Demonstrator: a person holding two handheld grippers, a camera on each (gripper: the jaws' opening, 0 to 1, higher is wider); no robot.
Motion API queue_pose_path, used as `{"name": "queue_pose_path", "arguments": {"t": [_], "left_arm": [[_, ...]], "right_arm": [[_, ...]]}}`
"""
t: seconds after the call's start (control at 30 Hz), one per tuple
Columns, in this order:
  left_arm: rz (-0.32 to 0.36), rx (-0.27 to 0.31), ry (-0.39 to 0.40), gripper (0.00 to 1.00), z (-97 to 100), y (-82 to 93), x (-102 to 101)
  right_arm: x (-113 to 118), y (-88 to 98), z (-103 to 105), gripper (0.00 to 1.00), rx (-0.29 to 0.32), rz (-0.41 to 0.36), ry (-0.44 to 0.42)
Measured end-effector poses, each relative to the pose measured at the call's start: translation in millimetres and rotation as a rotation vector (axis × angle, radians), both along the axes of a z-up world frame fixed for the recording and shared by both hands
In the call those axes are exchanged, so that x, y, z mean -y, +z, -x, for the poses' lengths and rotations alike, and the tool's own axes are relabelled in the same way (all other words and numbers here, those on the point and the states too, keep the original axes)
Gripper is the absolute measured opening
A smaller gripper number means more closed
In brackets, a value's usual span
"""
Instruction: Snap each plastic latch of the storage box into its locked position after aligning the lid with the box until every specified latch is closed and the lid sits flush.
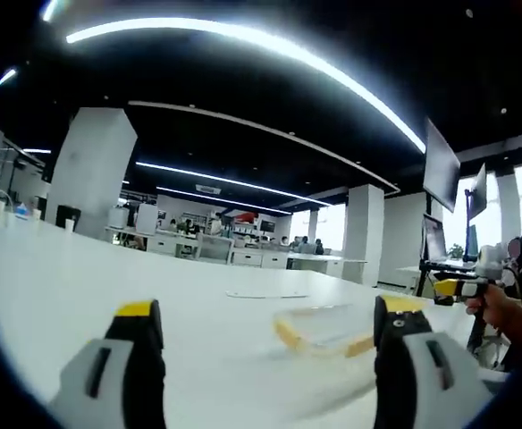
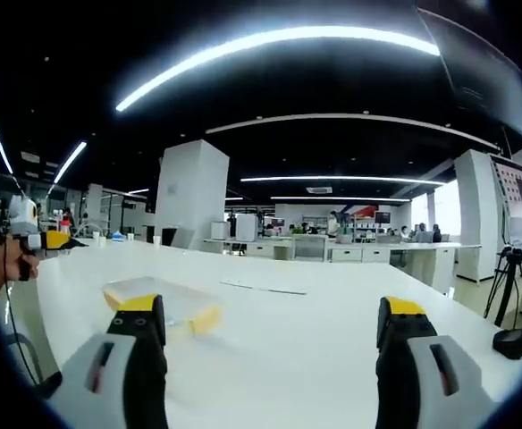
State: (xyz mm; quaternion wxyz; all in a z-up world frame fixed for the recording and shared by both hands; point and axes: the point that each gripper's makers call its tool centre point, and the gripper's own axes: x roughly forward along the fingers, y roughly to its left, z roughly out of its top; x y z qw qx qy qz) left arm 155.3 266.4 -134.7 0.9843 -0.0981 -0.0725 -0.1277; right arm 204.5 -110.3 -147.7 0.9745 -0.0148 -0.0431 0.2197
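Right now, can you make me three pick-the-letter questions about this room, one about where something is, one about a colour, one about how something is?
1. Where does the storage box sit?
A. on the white table
B. on the floor
C. on a chair

2. What colour are its corner pieces?
A. blue
B. yellow
C. red

3. How are the right gripper fingers?
A. clamped on the box
B. shut
C. open

Answers: 1 A, it rests on the tabletop. 2 B, its corners show yellow. 3 C, a wide gap with nothing between them.

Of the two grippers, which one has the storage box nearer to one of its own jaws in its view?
The left gripper: the storage box reaches behind the jaw at the right of its view. In the right gripper view the box lies behind the jaw at the left.
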Motion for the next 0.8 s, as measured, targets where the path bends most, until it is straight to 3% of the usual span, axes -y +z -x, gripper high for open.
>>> {"name": "queue_pose_path", "arguments": {"t": [0.47, 0.8], "left_arm": [[-0.047, 0.033, 0.008, 0.99, 19.2, 11.5, -0.1], [-0.044, 0.024, 0.014, 0.99, 19.5, 4.8, -10.3]], "right_arm": [[13.5, 5.6, 19.5, 0.99, 0.030, 0.015, -0.045], [15.0, 13.6, 31.5, 1.00, 0.053, 0.028, -0.066]]}}
